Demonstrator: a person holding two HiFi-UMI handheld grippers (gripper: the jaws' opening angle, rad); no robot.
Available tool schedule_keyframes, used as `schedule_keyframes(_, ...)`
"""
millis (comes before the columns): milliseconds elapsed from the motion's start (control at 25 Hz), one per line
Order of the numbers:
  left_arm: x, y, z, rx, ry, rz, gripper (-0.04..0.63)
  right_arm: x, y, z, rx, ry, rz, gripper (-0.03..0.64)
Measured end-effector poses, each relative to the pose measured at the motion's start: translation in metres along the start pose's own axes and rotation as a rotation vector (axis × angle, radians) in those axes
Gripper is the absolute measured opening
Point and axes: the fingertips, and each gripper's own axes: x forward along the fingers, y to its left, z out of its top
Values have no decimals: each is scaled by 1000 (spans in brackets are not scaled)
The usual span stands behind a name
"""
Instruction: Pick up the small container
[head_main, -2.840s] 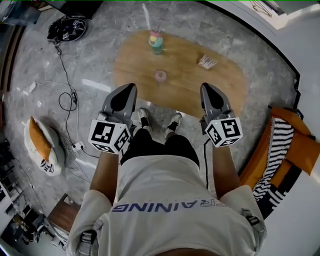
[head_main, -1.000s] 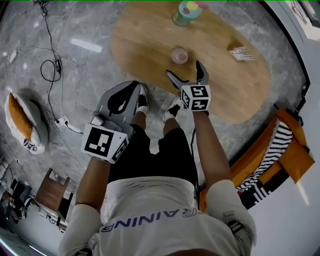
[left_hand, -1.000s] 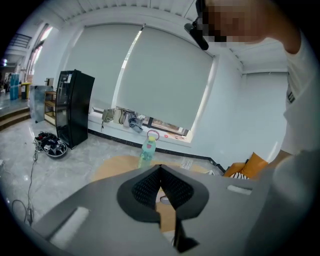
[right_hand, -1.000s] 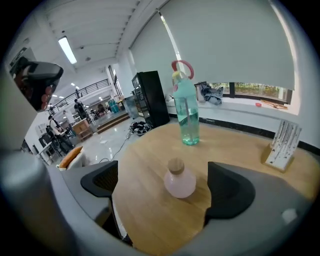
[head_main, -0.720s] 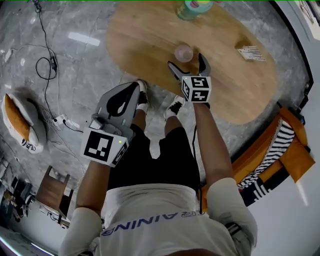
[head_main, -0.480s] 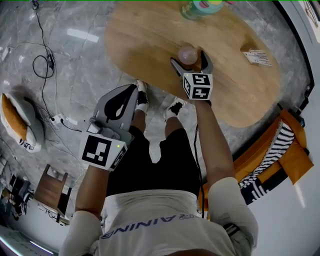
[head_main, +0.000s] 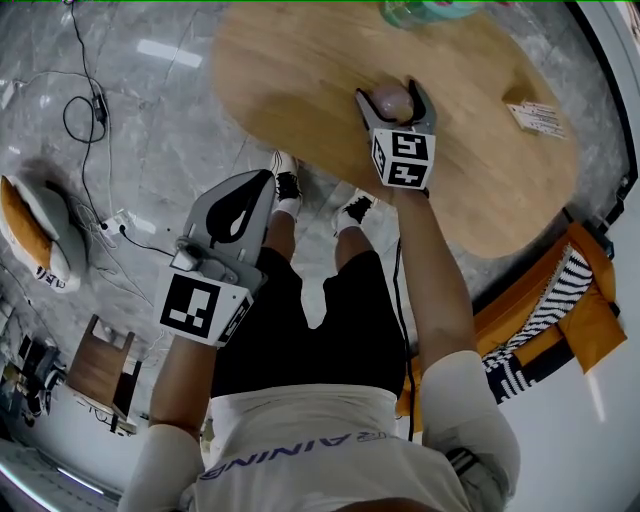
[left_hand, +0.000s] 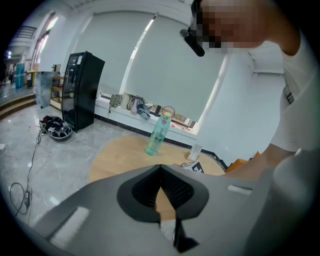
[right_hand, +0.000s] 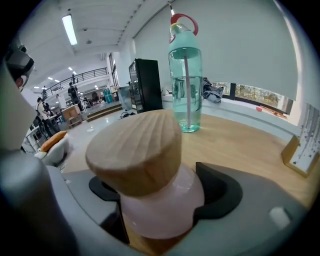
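The small container (head_main: 392, 101), a pink jar with a round wooden lid (right_hand: 135, 150), stands near the front edge of the oval wooden table (head_main: 300, 70). My right gripper (head_main: 393, 92) reaches over that edge with the jar between its jaws. The jaws are closing, and the dark pads (right_hand: 220, 192) meet the jar's pink sides below the lid. The jar rests on the tabletop. My left gripper (head_main: 267, 177) hangs lower left over the floor, off the table, shut with nothing in it; its tips (left_hand: 160, 167) touch.
A tall green water bottle (right_hand: 186, 75) stands behind the jar at the table's far side (head_main: 420, 10). A small card stand (head_main: 540, 115) sits at the right end. An orange striped seat (head_main: 570, 310) is right, cables (head_main: 85, 110) and a cushion (head_main: 25, 225) left.
My right gripper has moved forward onto the table until the jar sits between its jaws, and the jaws have narrowed round it. The left gripper has stayed in place.
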Motion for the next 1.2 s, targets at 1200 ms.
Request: schedule_keyframes(1200,-32,-15,56,45,-84,8,3,-112,16,102,-25,-122,46,426)
